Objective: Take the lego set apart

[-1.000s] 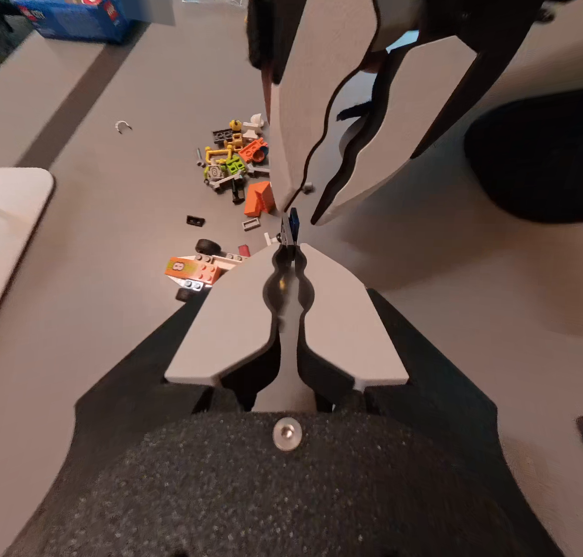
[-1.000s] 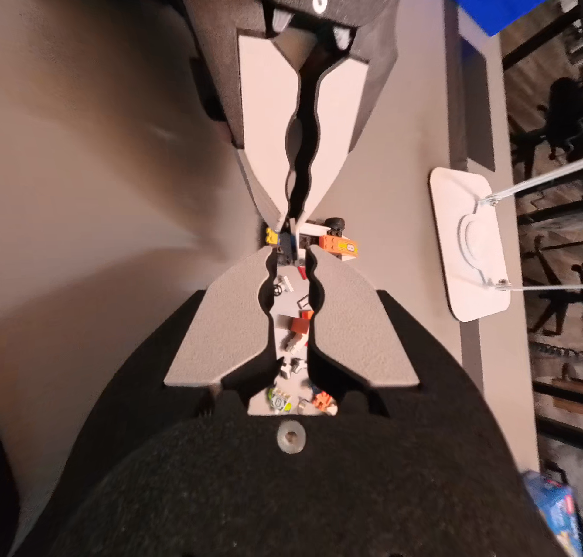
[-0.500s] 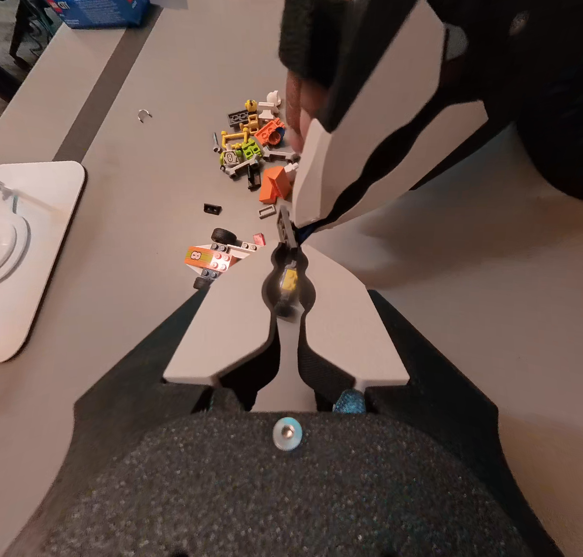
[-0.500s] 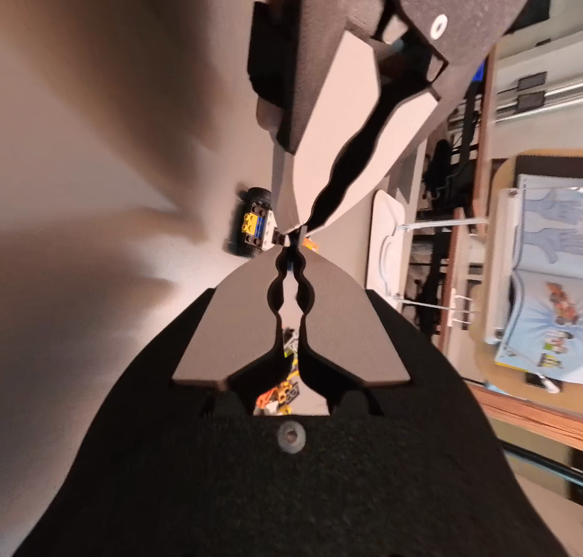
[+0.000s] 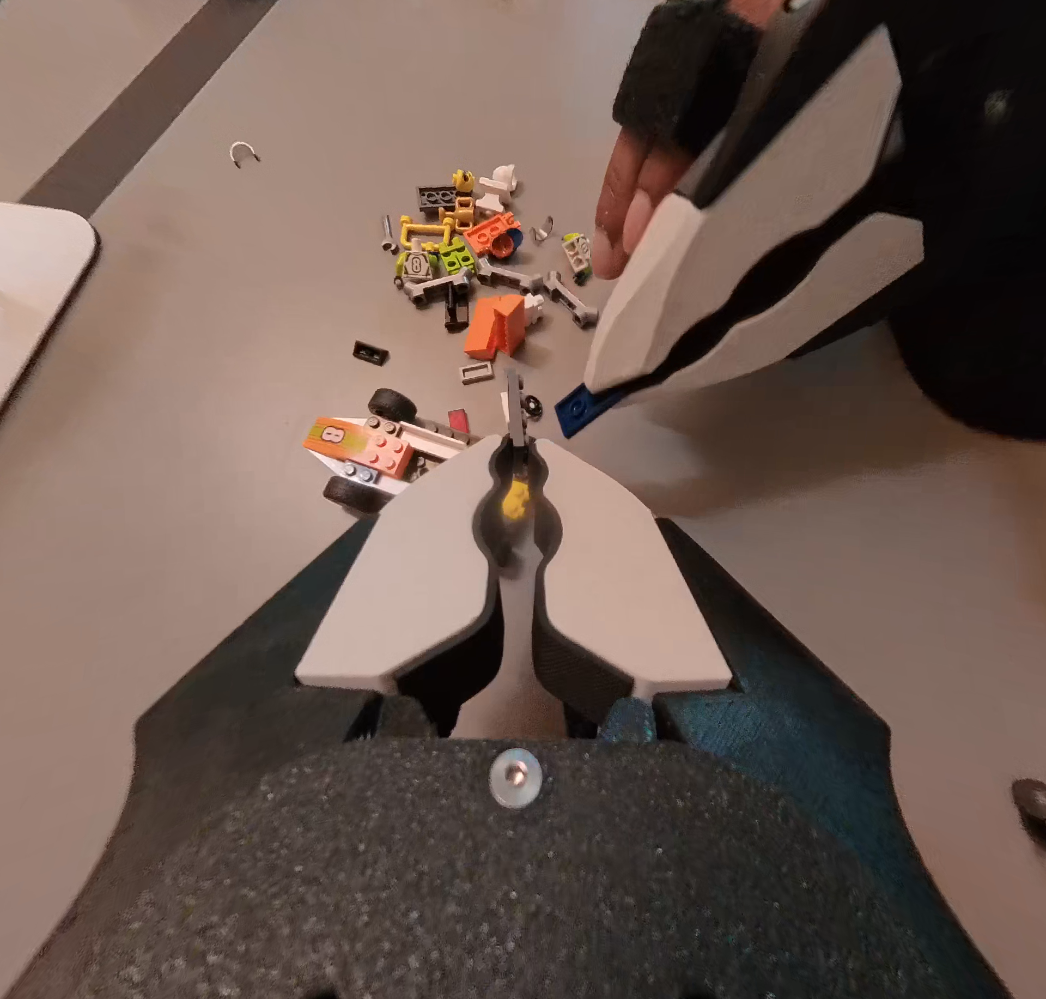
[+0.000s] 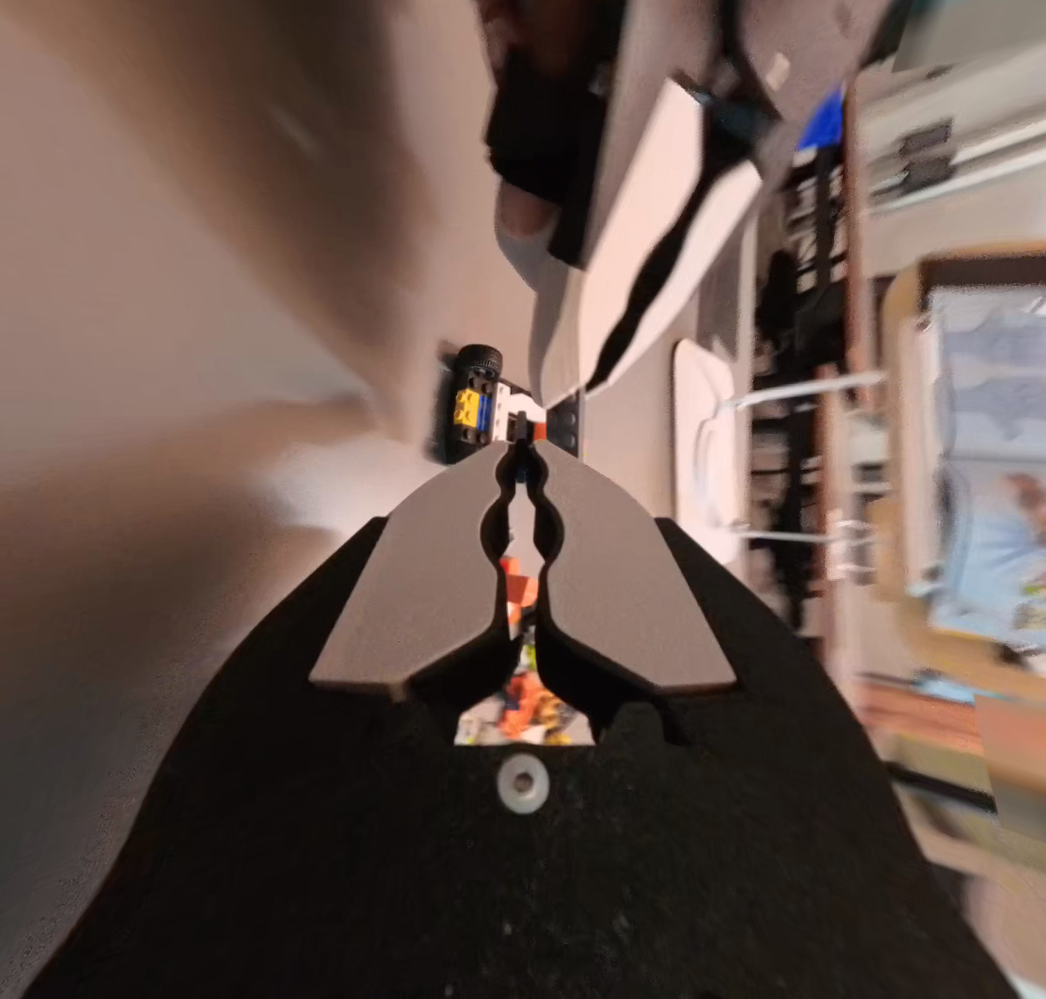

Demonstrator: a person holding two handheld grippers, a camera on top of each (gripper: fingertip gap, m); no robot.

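Presently, left wrist view: a grey plate is clamped by the left tongs; a blue plate is pinched by the right tongs; loose bricks are scattered on the tabletop.
Right wrist view: right tongs are seen clenched; the wheeled car piece is seen beyond, blurred.

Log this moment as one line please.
left gripper: shut on grey plate | right gripper: shut on blue plate | plates apart

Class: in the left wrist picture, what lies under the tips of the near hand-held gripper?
Under the left hand-held gripper lies the orange and white car part, with two black wheels showing. Its right end is covered by the gripper.
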